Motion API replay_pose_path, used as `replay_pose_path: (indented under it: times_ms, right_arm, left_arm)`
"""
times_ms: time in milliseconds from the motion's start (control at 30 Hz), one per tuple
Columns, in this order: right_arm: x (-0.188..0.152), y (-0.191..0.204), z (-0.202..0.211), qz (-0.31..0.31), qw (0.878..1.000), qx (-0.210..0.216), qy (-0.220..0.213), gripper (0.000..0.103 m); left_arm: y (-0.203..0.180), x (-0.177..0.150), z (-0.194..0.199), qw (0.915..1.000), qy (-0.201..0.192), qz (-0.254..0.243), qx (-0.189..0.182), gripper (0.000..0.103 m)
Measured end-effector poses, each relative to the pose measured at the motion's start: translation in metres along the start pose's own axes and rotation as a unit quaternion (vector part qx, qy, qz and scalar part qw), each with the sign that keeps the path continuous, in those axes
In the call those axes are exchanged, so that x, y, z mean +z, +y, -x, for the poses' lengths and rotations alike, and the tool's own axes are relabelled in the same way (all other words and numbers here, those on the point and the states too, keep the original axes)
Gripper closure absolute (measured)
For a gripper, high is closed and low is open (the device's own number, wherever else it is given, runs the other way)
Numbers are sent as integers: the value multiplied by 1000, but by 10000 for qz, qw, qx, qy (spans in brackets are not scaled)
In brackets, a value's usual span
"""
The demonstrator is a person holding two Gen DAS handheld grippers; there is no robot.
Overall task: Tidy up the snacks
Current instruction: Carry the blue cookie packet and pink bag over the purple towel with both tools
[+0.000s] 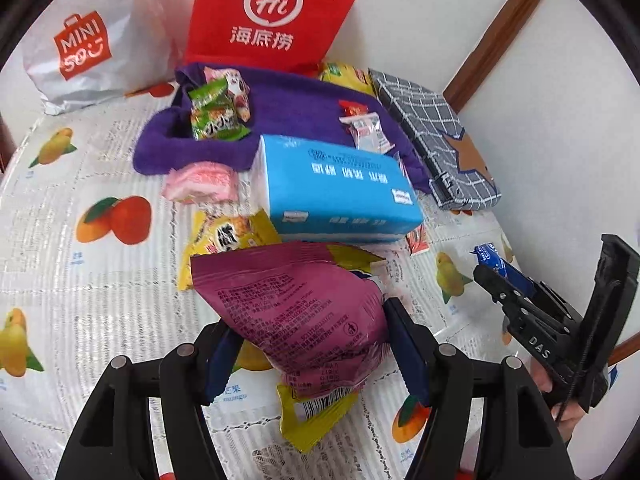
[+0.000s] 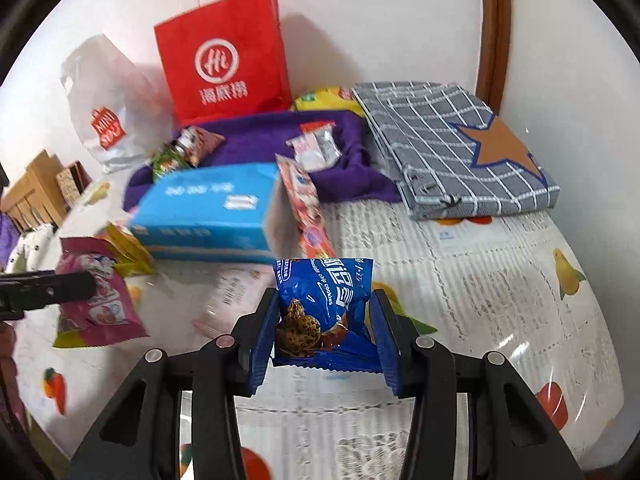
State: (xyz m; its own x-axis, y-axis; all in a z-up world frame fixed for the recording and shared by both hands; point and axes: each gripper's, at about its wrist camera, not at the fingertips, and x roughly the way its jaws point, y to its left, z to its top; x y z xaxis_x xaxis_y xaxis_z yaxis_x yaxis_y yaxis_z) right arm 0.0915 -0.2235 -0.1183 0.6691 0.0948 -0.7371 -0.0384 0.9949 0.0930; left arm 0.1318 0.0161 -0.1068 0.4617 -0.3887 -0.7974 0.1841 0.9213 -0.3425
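The left hand-held gripper (image 1: pixel 308 354) points steeply down over the near part of the worktop (image 1: pixel 100 280), and its blue pads are clenched on a magenta snack bag (image 1: pixel 296 308), held off the cloth; a yellow packet (image 1: pixel 312 412) hangs under this bag. The back of the magenta bag shows small print and a barcode, too fine to read.

The right hand-held gripper (image 2: pixel 326 332) also tilts down, nearer to the right edge, and it grasps a blue cookie packet (image 2: pixel 324 300) between its pads; the words "chocolate chip cookies" can be read on it. In the left wrist view part of a hand (image 1: pixel 560 404) shows behind this gripper's body, which carries the letters "DAS".

Toward the middle lies a blue tissue box (image 1: pixel 340 196) with white Chinese writing, and more small snack packets lie around it. Behind it is a purple cloth (image 1: pixel 296 108) with several packets on it. At the right edge lies a grey checked bundle (image 2: pixel 452 148) with an orange star. At the far edge, against the wall, stand a red paper bag (image 1: pixel 276 12) marked "Hi" with Chinese characters and a white bag (image 1: pixel 88 40) printed "MINISO".
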Motion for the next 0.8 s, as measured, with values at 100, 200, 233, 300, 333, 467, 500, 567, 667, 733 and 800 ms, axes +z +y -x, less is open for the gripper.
replay_pose_path:
  times_ms: [100, 200, 233, 300, 333, 467, 500, 567, 667, 733, 800]
  right_arm:
    - [10, 11, 11, 67, 9999, 79, -124, 57]
    - [22, 22, 21, 155, 9994, 177, -238, 57]
    - [25, 25, 22, 170, 9993, 203, -256, 57]
    - [32, 30, 24, 217, 9990, 259, -277, 57]
    - [37, 34, 25, 256, 9988, 278, -302, 57]
    - [54, 42, 27, 345, 9982, 321, -374, 57]
    - [57, 43, 27, 348, 9981, 336, -386, 57]
    - [67, 45, 27, 344, 9979, 394, -395, 57]
    - [78, 47, 25, 380, 9976, 403, -421, 57]
    - [84, 48, 24, 380, 9978, 356, -418, 57]
    - [91, 47, 23, 353, 9978, 373, -419, 57]
  left_arm:
    - [0, 6, 9, 10000, -78, 14, 59, 36]
    - [1, 15, 17, 9998, -171, 19, 83, 36]
    - [2, 18, 19, 9998, -194, 22, 87, 36]
    - [3, 25, 24, 9996, -250, 35, 92, 36]
    - [4, 28, 25, 9996, -271, 38, 92, 36]
    - [5, 41, 32, 9993, -348, 48, 112, 36]
    - [5, 46, 34, 9992, -377, 48, 126, 36]
    - [5, 53, 36, 9989, -428, 50, 156, 36]
    - [4, 62, 40, 9986, -502, 42, 171, 36]
    - [3, 69, 42, 9984, -543, 25, 175, 36]
    - [1, 73, 43, 9983, -562, -3, 172, 36]
